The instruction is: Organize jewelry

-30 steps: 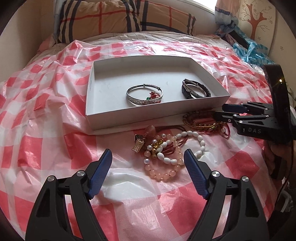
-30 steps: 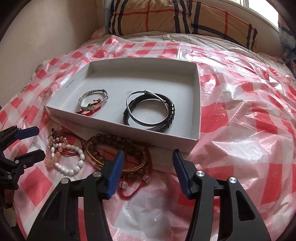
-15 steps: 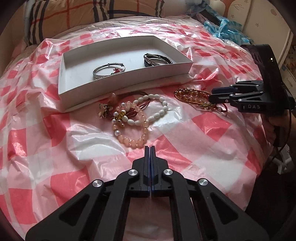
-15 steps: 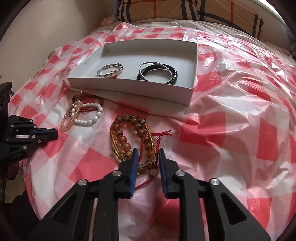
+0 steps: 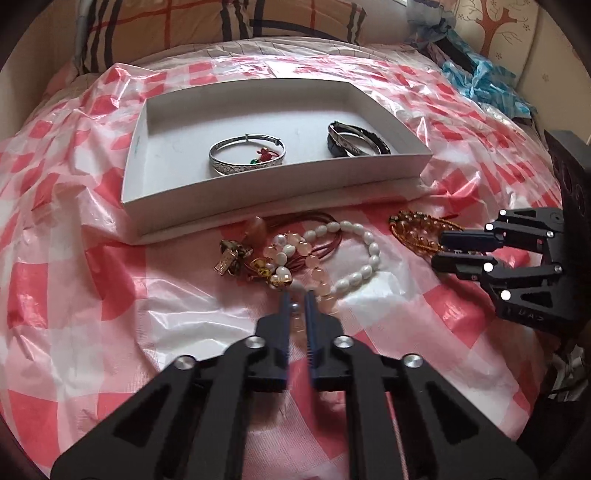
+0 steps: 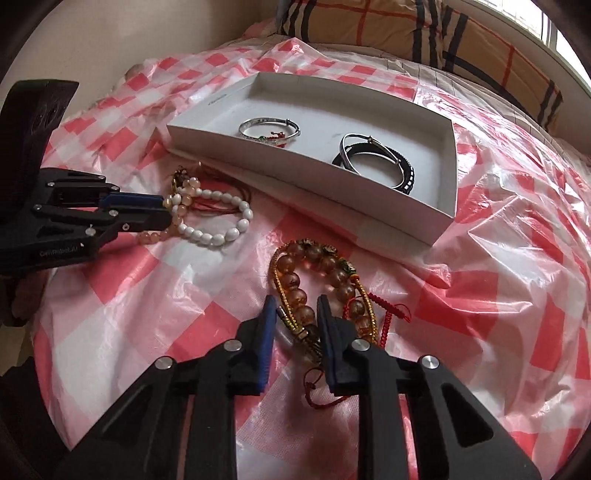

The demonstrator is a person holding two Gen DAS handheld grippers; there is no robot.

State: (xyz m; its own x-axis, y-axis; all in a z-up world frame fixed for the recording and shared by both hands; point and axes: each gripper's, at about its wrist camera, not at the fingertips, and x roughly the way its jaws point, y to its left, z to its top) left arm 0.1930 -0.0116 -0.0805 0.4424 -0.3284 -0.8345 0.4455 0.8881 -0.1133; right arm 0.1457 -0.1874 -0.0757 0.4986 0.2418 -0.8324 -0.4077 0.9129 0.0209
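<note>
A white shallow box [image 5: 369,99] [image 6: 448,173] lies on the red-checked plastic sheet. It holds a silver bangle with red thread [image 5: 246,158] [image 6: 269,127] and a black-and-silver bracelet pair [image 5: 357,139] [image 6: 373,162]. In front lie a pink bead bracelet [image 5: 317,273] [image 6: 173,210], a white bead bracelet [image 5: 364,258] [image 6: 221,229] and an amber bead bracelet with gold and red cords [image 6: 314,280] [image 5: 413,229]. My left gripper [image 5: 296,301] [image 6: 164,210] is nearly shut around the pink beads. My right gripper [image 6: 295,312] [image 5: 439,249] is narrowly open around the amber bracelet's near end.
A plaid pillow [image 5: 221,18] [image 6: 424,33] lies behind the box. Blue cloth [image 5: 476,81] sits at the bed's far right. A small gold charm cluster [image 5: 232,258] lies left of the pink beads. A beige wall [image 6: 110,44] is on the left.
Both grippers closed from wide open and pulled back. The left one has now moved forward and parted slightly around the pink beads; the right one has moved onto the amber bracelet.
</note>
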